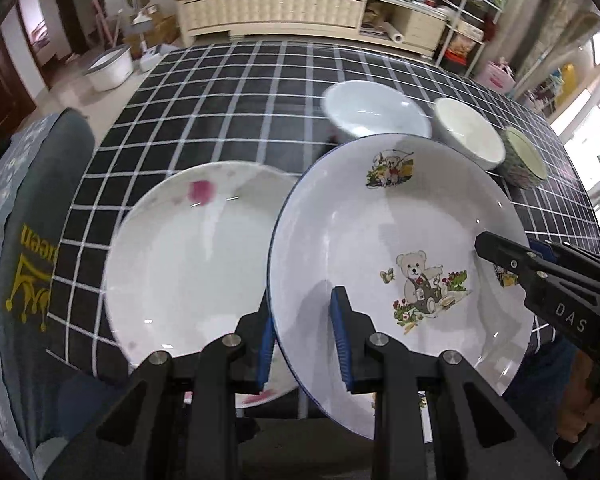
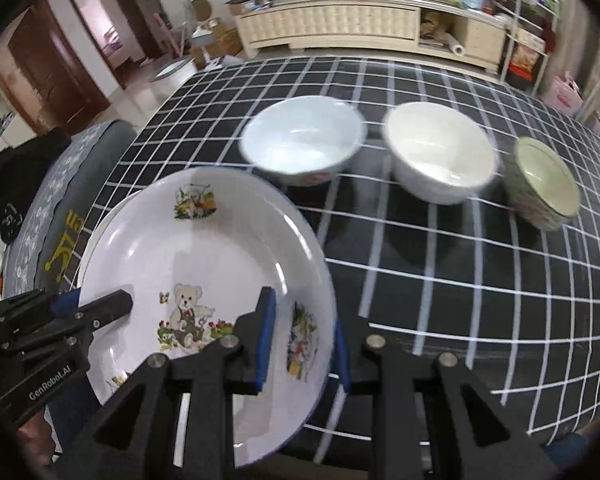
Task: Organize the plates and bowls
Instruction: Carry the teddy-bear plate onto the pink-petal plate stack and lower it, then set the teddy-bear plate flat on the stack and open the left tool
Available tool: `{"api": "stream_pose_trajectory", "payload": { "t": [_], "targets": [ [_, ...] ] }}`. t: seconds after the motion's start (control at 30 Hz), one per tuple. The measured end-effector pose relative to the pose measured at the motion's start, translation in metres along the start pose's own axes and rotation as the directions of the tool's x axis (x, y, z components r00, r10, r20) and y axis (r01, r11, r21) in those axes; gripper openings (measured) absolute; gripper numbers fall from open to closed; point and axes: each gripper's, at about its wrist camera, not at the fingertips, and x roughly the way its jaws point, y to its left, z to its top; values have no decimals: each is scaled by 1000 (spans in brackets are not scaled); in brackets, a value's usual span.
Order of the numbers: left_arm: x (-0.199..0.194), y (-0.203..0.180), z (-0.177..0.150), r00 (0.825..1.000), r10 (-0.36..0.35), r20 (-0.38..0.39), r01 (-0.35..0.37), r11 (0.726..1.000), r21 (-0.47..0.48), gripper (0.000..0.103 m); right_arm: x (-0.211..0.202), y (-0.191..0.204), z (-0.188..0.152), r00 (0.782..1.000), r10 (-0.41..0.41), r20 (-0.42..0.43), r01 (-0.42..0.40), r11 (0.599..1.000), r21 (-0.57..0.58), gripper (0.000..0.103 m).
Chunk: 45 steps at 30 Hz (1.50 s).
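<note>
A white teddy-bear plate [image 1: 400, 240] with a blue rim is held tilted above the checked table. My left gripper [image 1: 306, 340] is shut on its near-left rim. My right gripper [image 2: 302, 344] is shut on its right rim [image 2: 324, 320]; that gripper also shows in the left wrist view [image 1: 500, 252]. A second white plate with pink flowers [image 1: 188, 264] lies on the table to the left, partly under the bear plate. Behind stand a white bowl [image 2: 302, 144], a cream bowl [image 2: 440, 152] and a small green-patterned bowl [image 2: 544, 182].
The black tablecloth with white grid [image 2: 460, 280] covers the table. A grey cushioned chair [image 1: 32, 240] stands at the table's left. A cluttered white cabinet [image 1: 280, 8] and a white tub [image 1: 110, 68] on the floor are beyond the far edge.
</note>
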Motion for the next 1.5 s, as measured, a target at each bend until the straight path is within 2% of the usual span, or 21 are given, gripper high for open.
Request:
{"api": "stream_pose_trajectory", "payload": {
  "t": [0.27,0.6,0.73,1.0,1.23,1.37,1.43,1.5],
  "targets": [
    [1,55,-12,999,33,-18,-34,998,-61,24,27,43,6,999,30,-39,-32,998,-49,31],
    [5,96,-14,998,49,-43,-54,992,-115,24,50,77,14,997,38,-69,-45,993,-111,31],
    [11,102,-11,996,73,-49,-79,990,-117,24,58,83,14,996,36,-88,-46,991,-123,31],
    [25,108,-3,996,71,-51,-77,991,-110,23,70,84,19,995,12,-98,-24,992,-126,31],
    [29,112,5,997,59,-48,-65,989,-130,23,73,80,23,994,30,-108,-42,993,-110,31],
    [28,109,3,997,67,-45,-72,991,-109,26,70,80,20,995,24,-101,-36,993,-115,31],
    [26,107,2,997,69,-39,-73,992,-102,31,69,78,19,994,27,-107,-39,994,-106,35],
    [24,105,0,997,67,-37,-71,992,-102,35,68,75,17,993,29,-118,-41,994,-100,49]
  ]
}}
